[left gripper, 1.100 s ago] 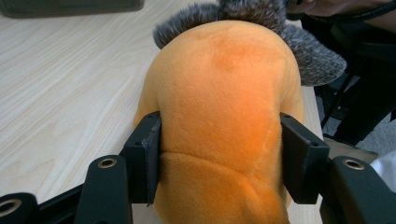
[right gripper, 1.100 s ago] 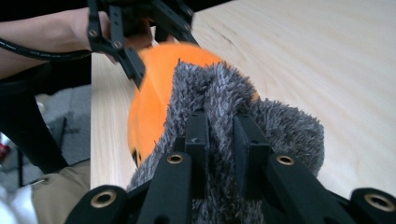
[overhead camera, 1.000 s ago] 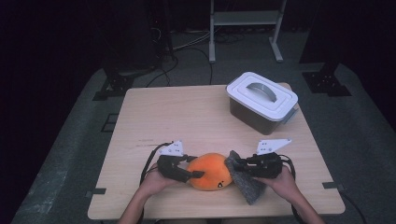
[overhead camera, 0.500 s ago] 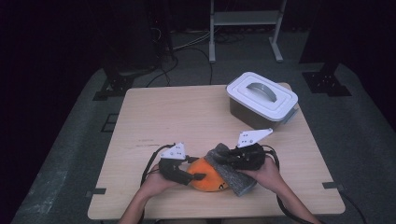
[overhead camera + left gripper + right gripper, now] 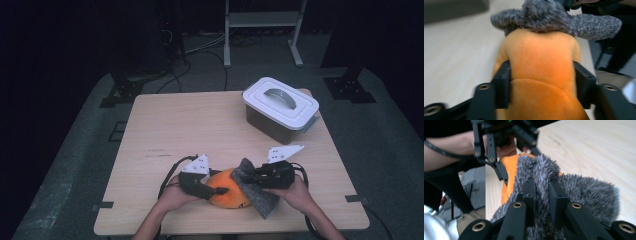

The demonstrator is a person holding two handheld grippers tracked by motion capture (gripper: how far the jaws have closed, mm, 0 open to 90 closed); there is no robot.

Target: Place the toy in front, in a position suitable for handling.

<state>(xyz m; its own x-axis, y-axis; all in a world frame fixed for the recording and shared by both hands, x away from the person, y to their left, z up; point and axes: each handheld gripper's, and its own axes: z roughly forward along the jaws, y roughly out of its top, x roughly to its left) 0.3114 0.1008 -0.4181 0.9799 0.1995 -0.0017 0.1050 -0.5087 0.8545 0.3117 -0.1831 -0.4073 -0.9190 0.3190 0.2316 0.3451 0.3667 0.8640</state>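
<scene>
While most of the pale wooden table (image 5: 200, 125) lies bare, a round orange plush toy (image 5: 227, 192) sits close to its near edge, a fuzzy grey cloth (image 5: 257, 195) draped over its right side and reaching almost to the table's front edge. Far right stands a lidded white-and-grey plastic bin (image 5: 280, 107), well apart. Both forearms enter low. Jaws having just been closing, the left gripper (image 5: 541, 82) clamps the toy's sides; the right gripper (image 5: 541, 195) pinches the cloth tight.
</scene>
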